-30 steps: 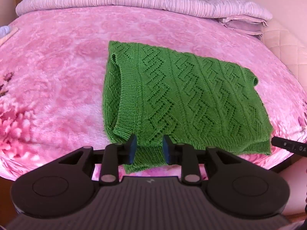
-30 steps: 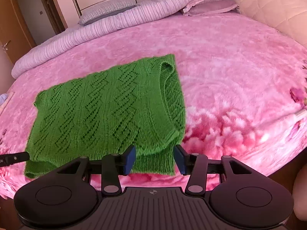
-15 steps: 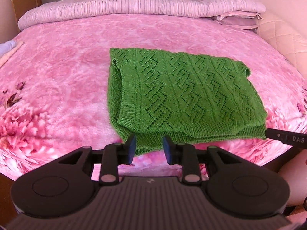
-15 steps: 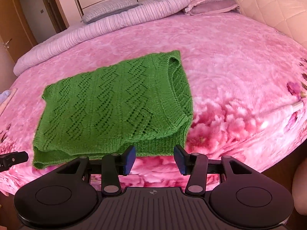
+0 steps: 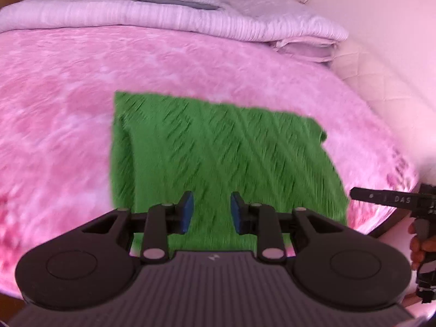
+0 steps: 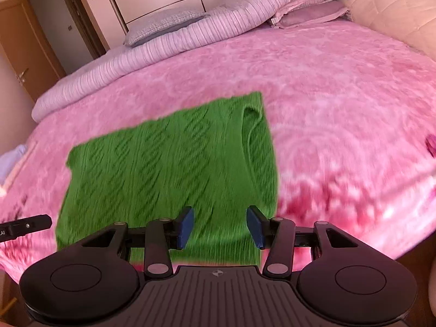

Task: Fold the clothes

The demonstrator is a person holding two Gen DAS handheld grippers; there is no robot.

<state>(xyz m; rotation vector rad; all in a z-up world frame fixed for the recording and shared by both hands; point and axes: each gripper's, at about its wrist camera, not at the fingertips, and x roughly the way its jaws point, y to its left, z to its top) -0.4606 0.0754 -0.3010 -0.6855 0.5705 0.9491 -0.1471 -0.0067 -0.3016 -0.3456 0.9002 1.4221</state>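
Left wrist view: the green knitted sweater (image 5: 218, 158) is lying flat on the pink bedspread (image 5: 68, 103), near the bed's near edge, as a squarish shape with what looks like a doubled layer down its left side.
Left gripper (image 5: 210, 213): it is hanging over the sweater's near hem with its blue pads standing apart — nothing is sitting between them.
Far right of this view: the other tool's tip and a person's hand (image 5: 421, 241) are showing past the sweater's right corner.
Right wrist view: the sweater (image 6: 163, 177) is spreading from the frame's left to its middle, an armhole or neck opening curving along its right side.
Right gripper (image 6: 220, 227): it is poised above the near hem, pads spread wider than the left pair, holding nothing.
Step in hand: judging by the blur, both tools are travelling over the cloth; the scene is fitting either a fold just laid down or a reach for the hem to fold again.
Next move: either way, it is calling for keeping the layers squared — loose knit shifts easily.
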